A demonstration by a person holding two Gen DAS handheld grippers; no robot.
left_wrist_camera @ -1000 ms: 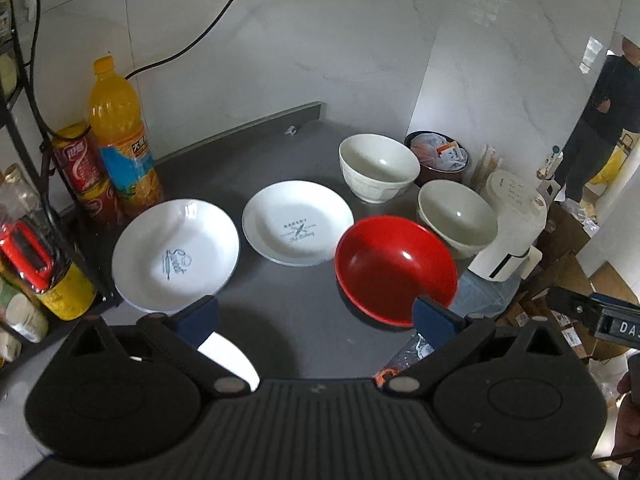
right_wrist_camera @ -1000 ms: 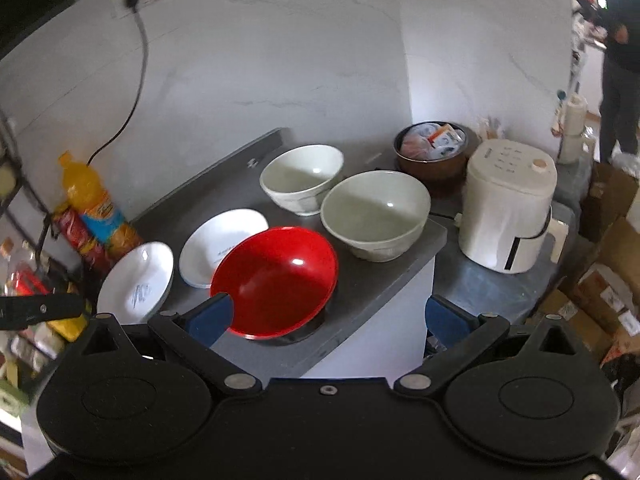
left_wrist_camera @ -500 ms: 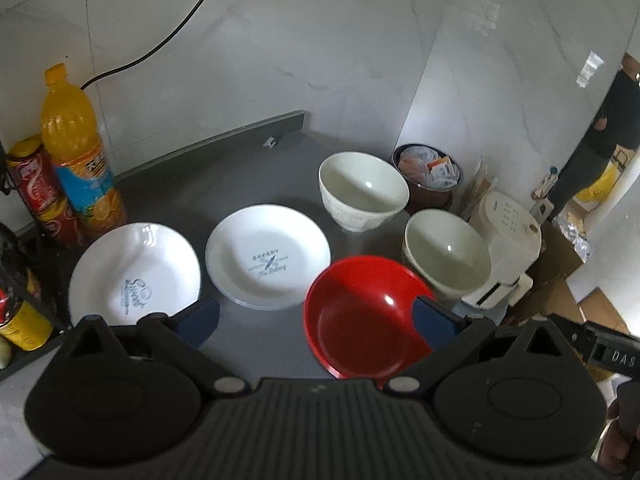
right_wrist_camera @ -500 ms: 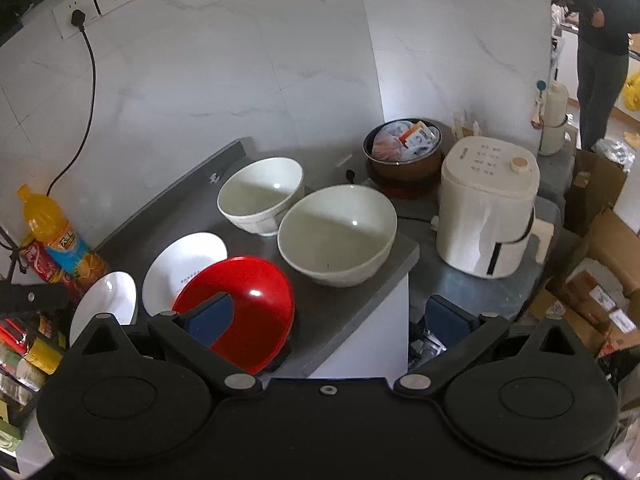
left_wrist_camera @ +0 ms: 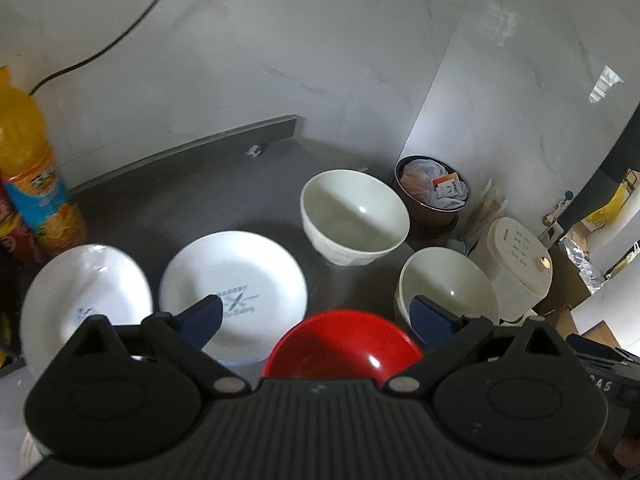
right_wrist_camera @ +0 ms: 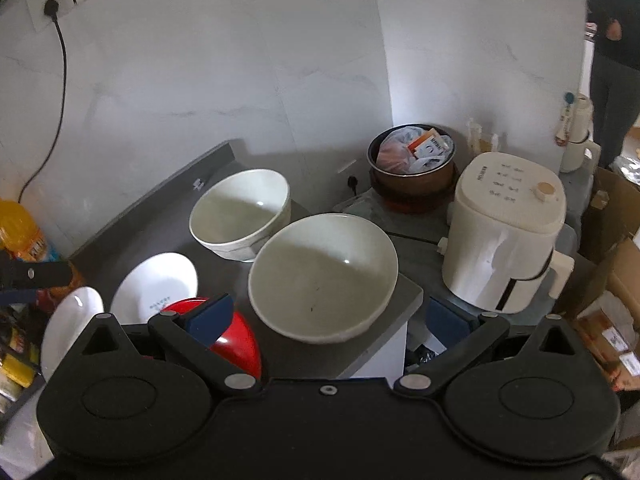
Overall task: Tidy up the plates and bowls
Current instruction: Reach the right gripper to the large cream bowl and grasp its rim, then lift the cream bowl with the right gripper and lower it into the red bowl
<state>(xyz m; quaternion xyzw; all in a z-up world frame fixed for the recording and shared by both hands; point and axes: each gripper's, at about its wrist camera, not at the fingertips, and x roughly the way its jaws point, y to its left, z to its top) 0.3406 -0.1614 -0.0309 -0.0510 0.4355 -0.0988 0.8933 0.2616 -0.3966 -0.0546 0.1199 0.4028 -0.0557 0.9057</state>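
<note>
We hold both tongs spread wide and empty above the dark surface [left_wrist_camera: 168,184], high enough to take in all the crockery before choosing, we judge. Nothing is stacked yet. Two white plates [left_wrist_camera: 234,276] lie side by side at the left, a red bowl [left_wrist_camera: 340,344] sits nearest us, and two white bowls [left_wrist_camera: 354,216] stand behind it. The left tongs [left_wrist_camera: 316,314] hang over the red bowl, between the printed plate and the nearer white bowl. The right tongs [right_wrist_camera: 328,314] frame the large white bowl [right_wrist_camera: 322,276] at the surface's corner.

Bare counter [left_wrist_camera: 192,200] lies open behind the plates [left_wrist_camera: 234,280]; bowls [left_wrist_camera: 354,216] crowd its right end.
</note>
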